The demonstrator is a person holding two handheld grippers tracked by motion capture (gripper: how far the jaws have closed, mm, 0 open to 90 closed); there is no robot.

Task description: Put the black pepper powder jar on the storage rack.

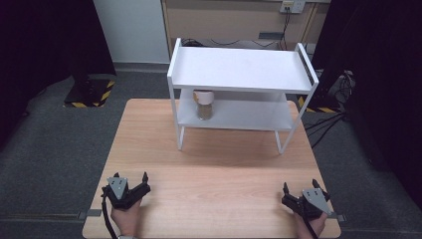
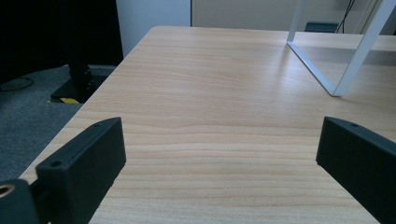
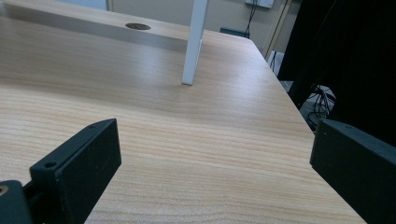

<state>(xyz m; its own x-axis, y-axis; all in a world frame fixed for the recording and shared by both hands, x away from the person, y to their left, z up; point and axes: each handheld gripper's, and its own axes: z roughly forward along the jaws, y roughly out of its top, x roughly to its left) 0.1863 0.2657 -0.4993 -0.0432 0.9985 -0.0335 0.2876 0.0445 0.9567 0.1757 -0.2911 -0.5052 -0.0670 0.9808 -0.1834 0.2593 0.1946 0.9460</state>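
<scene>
Jar is sitting on the lower shelf of the white rack, toward its left end, tucked under the top shelf so its cap is half hidden from the high view. It's the one loose thing out here, so my guess is it's what's getting picked up. Both grippers are parked at the near edge of the table, well apart from the jar and from each other: left gripper near the left corner, right gripper near the right one. Each is being held low with its jaws spread wide and nothing between them, just bare wood showing in both gripper views, so this looks like a ready pose with the middle left free for a reach. Left one is pointing roughly at the rack's front-left leg, so it's probably the better bet for the jar. As for looks: small, upright, pale cap, brownish stuff inside, maybe glass, though it's too tiny and shaded to say for sure.
</scene>
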